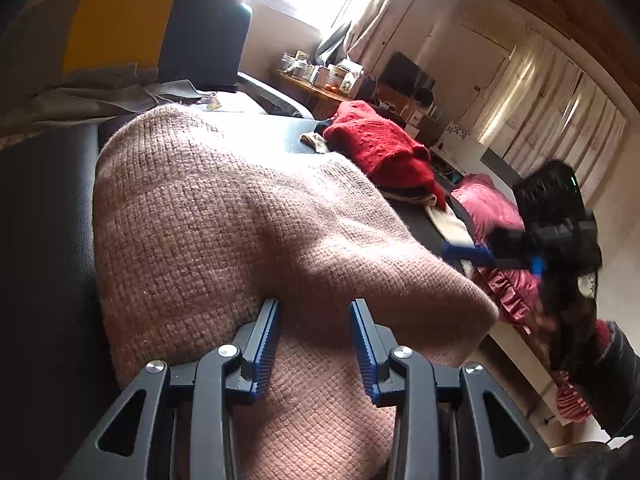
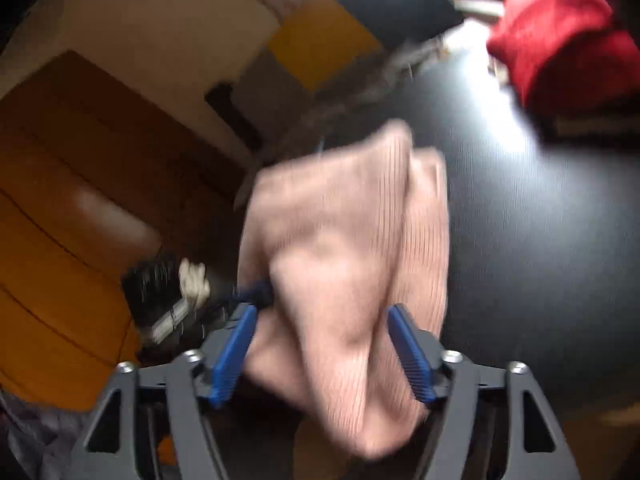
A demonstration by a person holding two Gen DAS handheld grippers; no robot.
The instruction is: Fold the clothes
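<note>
1. The left gripper (image 1: 314,312), black-framed with blue ribbed pads, stands with its jaws moderately parted over the pale pink, chunky-knit sweater (image 1: 240,216); knit fabric fills the gap, but neither pad visibly presses it.
2. The right gripper (image 2: 322,316) is spread wider, a bunched fold of the same sweater (image 2: 344,248) lying between its pads; the blur makes it impossible to tell whether they pinch it.
3. One pink sweater is heaped on the glossy black table (image 1: 48,240), at its near edge.
4. One red fuzzy knitted garment (image 1: 380,152) lies crumpled farther back on the table, well apart from the pink one.
5. Two grippers show in all; the right one (image 1: 472,254) appears in the left wrist view beyond the table edge.
</note>
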